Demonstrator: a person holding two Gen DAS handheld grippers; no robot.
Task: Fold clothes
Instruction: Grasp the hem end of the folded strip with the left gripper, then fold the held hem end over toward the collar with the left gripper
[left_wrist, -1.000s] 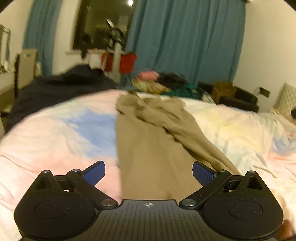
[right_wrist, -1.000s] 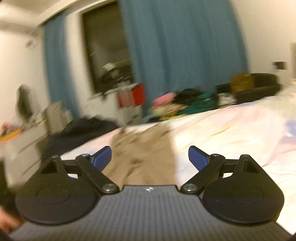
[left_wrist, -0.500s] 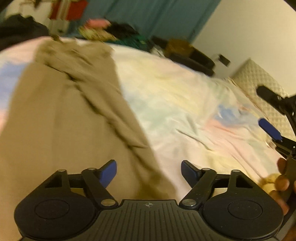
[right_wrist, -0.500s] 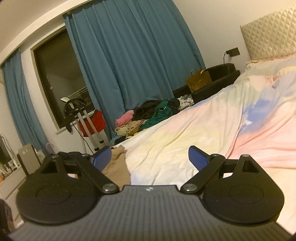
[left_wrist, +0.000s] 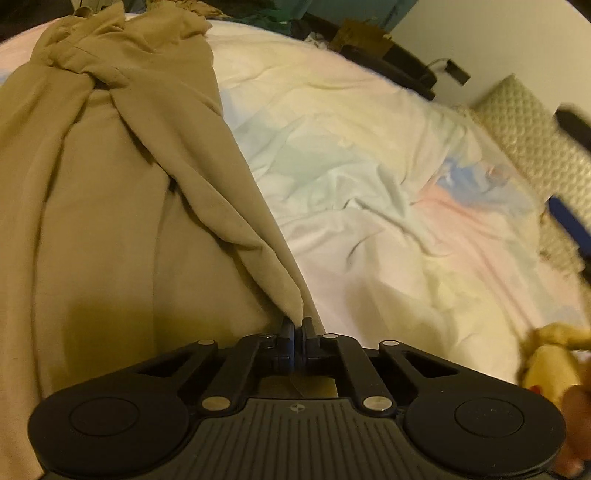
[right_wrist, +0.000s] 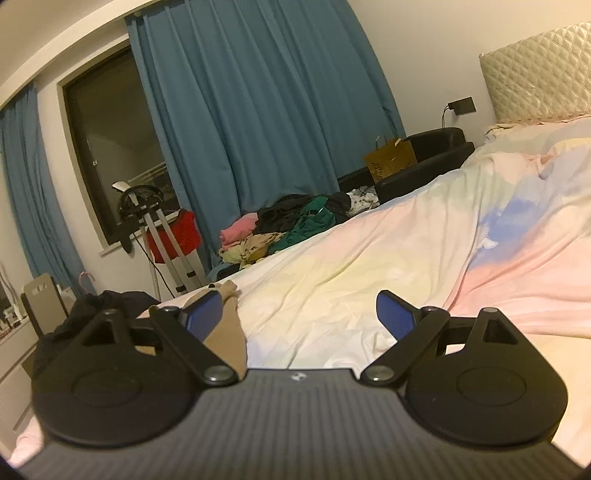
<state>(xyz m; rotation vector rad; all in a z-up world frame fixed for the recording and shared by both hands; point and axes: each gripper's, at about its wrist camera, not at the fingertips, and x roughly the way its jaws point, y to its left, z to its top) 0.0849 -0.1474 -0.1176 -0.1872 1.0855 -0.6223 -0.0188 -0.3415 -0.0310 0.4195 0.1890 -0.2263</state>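
1. Left tool (left_wrist: 296, 329): clamped on the near corner of tan trousers (left_wrist: 110, 192).
2. Trousers: spread on the bed (left_wrist: 369, 206), twisted, waist at the far end, covering the bed's left part.
3. Right tool (right_wrist: 299, 314): gaping wide, nothing between its blue pads (right_wrist: 395, 317), low over the bed, just right of the trousers' edge.
4. Clothes pile (right_wrist: 288, 225): beyond the bed's far edge, under the blue curtain (right_wrist: 258, 122).

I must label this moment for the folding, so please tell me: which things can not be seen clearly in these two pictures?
- Khaki trousers, left wrist view: cut off at the left edge.
- Right gripper, left wrist view: blurred, partly outside the right edge.
- Trousers, right wrist view: mostly hidden behind the right gripper's body.
- Left gripper: how much cloth sits between the closed jaws is hidden.
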